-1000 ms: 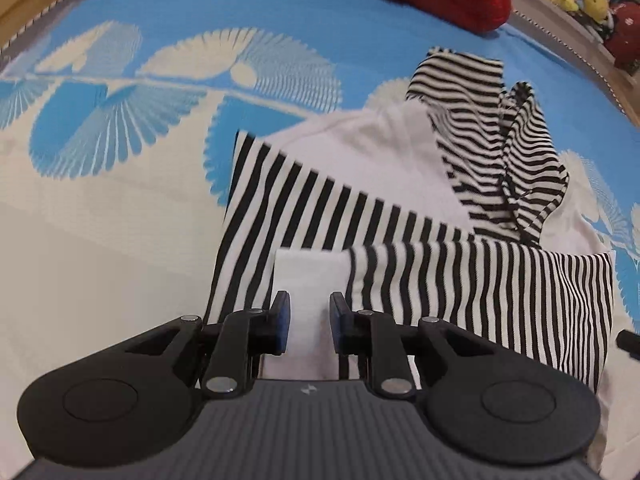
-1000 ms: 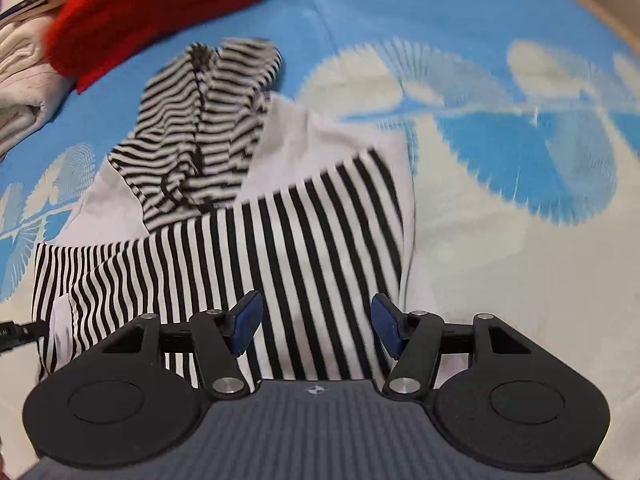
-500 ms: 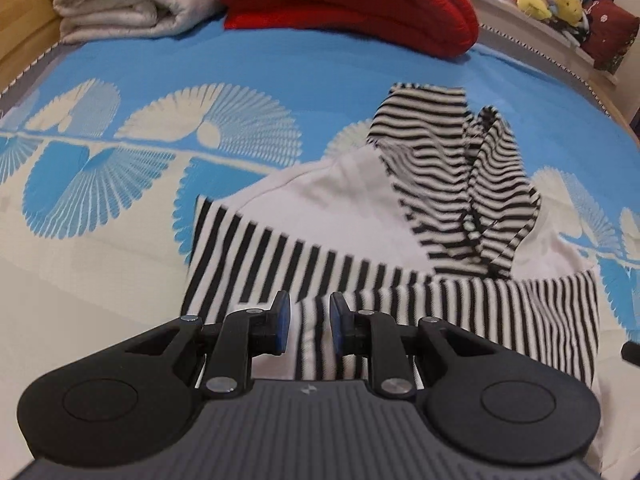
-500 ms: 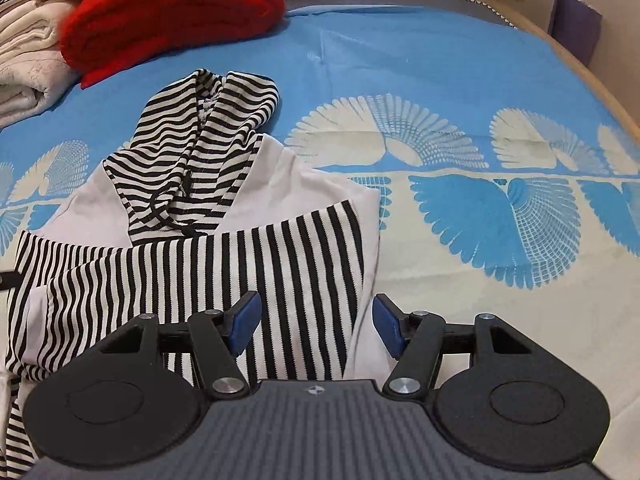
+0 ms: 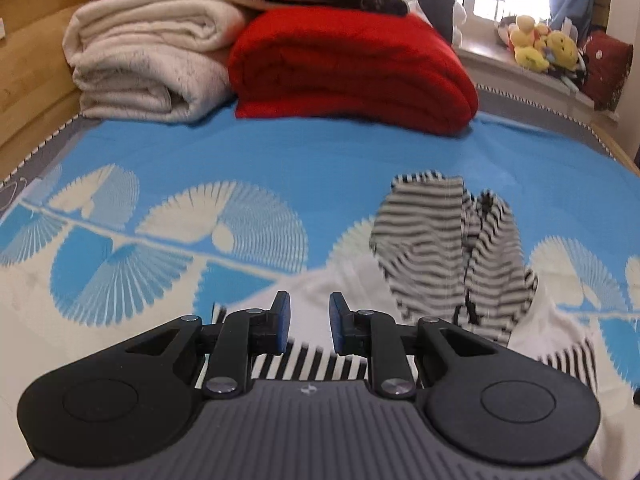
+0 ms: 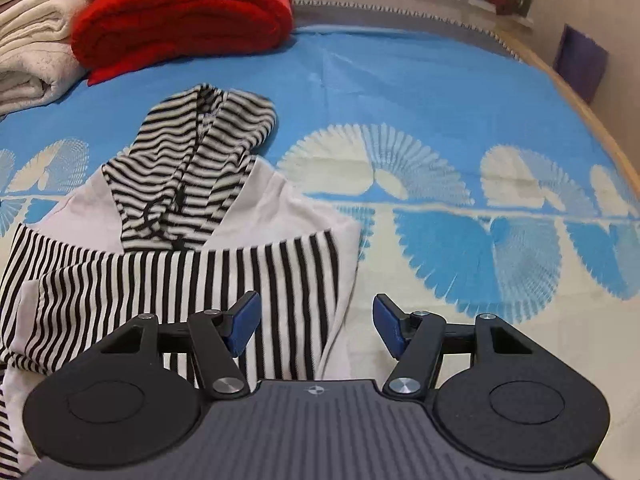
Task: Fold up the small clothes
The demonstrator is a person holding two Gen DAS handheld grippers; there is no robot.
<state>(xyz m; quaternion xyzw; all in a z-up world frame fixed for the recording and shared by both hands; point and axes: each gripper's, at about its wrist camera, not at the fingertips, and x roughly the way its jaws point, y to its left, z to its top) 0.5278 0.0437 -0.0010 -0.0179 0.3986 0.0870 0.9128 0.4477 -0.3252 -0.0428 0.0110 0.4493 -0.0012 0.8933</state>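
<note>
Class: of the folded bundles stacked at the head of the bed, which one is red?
The red blanket, right of the cream towels; the others are pale.

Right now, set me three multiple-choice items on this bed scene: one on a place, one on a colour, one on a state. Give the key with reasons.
1. Where does the striped hood of the small hoodie lie?
A. Spread flat on the bedspread, past the white body
B. Tucked under the folded sleeves
C. On top of the red blanket

2. What colour is the folded blanket beside the cream one?
A. Green
B. Red
C. Purple

3. How does the right gripper stand?
A. Shut on a sleeve
B. Shut on nothing
C. Open, holding nothing

Key: 1 A, the hood shows whole, beyond the white chest. 2 B, it is bright red at the head of the bed. 3 C, its jaws stand wide apart with no cloth pinched between them.
</note>
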